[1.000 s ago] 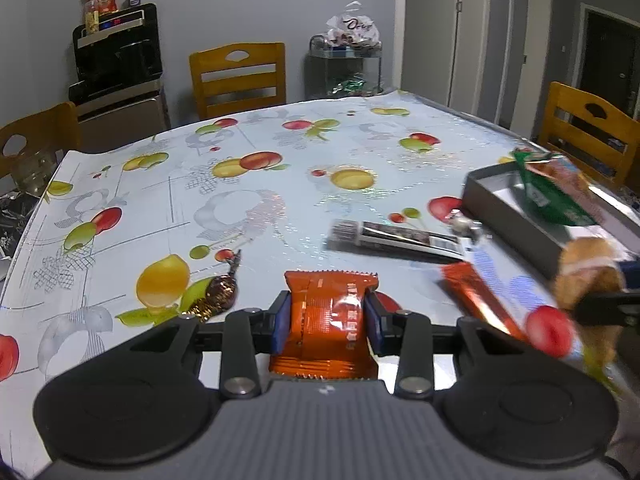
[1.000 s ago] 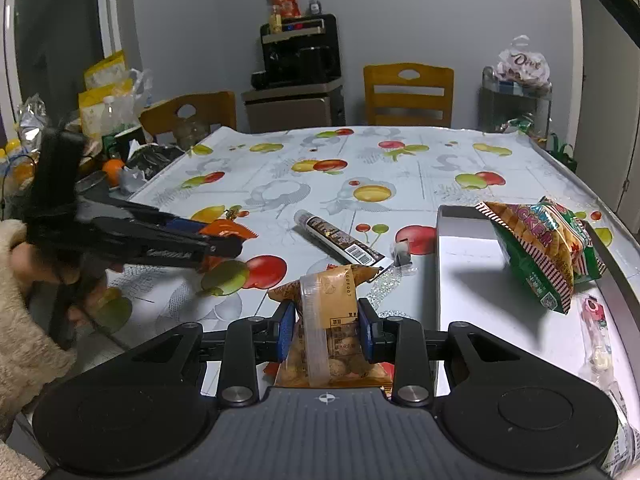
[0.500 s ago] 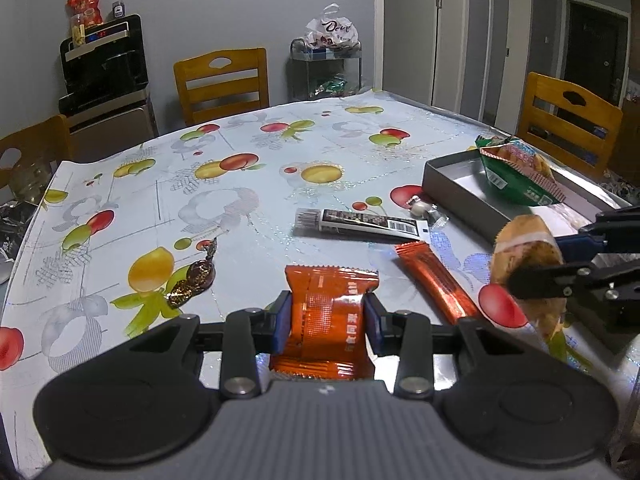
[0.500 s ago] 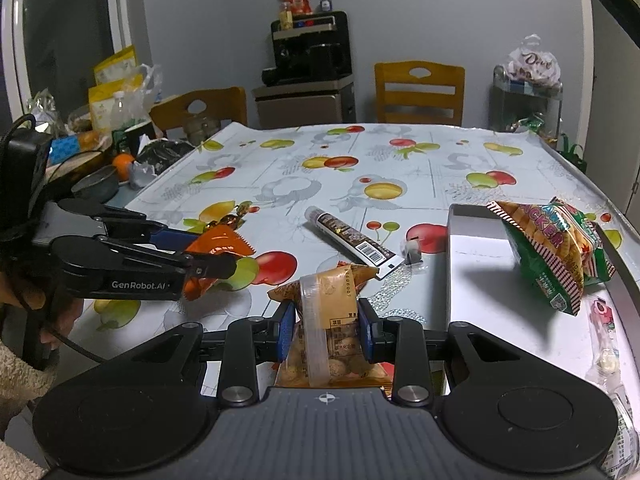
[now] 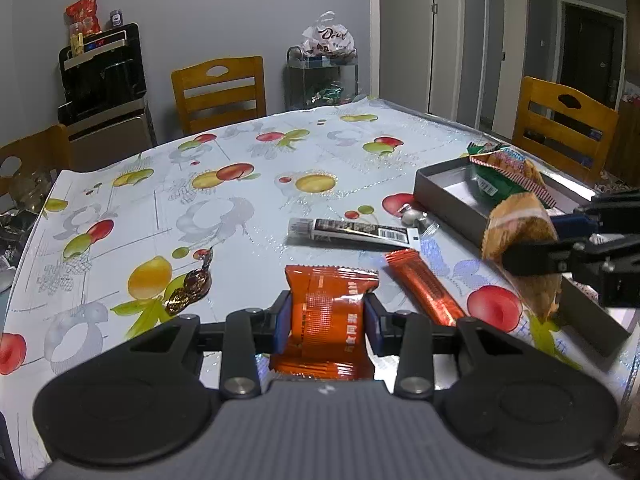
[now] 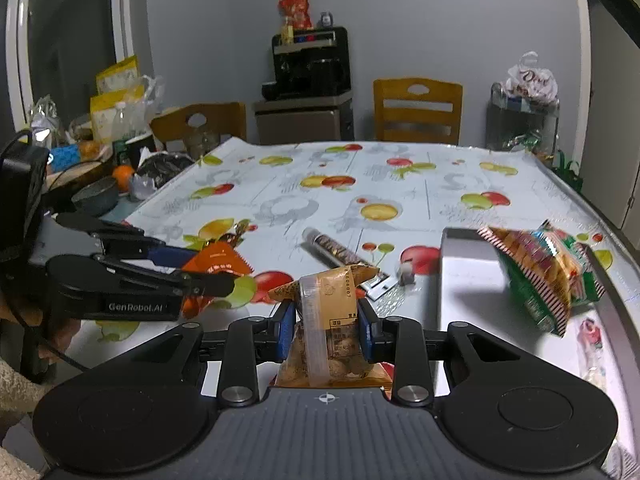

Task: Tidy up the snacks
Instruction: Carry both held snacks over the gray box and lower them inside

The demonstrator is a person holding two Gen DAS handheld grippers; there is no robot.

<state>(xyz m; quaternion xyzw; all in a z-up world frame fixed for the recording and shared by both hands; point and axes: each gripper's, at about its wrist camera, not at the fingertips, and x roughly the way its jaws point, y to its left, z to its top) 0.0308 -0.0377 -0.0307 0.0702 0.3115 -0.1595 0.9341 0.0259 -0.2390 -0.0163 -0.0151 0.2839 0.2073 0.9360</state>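
My left gripper (image 5: pixel 326 314) is shut on an orange snack packet (image 5: pixel 330 312) and holds it above the fruit-print table. My right gripper (image 6: pixel 326 330) is shut on a tan bag of nuts (image 6: pixel 330 332), held above the table near the grey metal tray (image 6: pixel 468 276). That tray holds a green and striped snack bag (image 6: pixel 548 276). In the left wrist view the right gripper (image 5: pixel 576 254) with its nut bag (image 5: pixel 520 248) hovers at the near corner of the tray (image 5: pixel 444 196). In the right wrist view the left gripper (image 6: pixel 216 276) with its orange packet (image 6: pixel 216 266) is at the left.
On the table lie an orange stick packet (image 5: pixel 424 286), a black and white tube (image 5: pixel 356 232), and a brown wrapped candy (image 5: pixel 192 288). Wooden chairs (image 5: pixel 220 92) stand around the table. Clutter with a bowl (image 6: pixel 96 200) sits at the table's far left.
Both grippers have risen a little with their snacks still held. The right gripper and its nut bag have drawn nearer to the tray's near corner.
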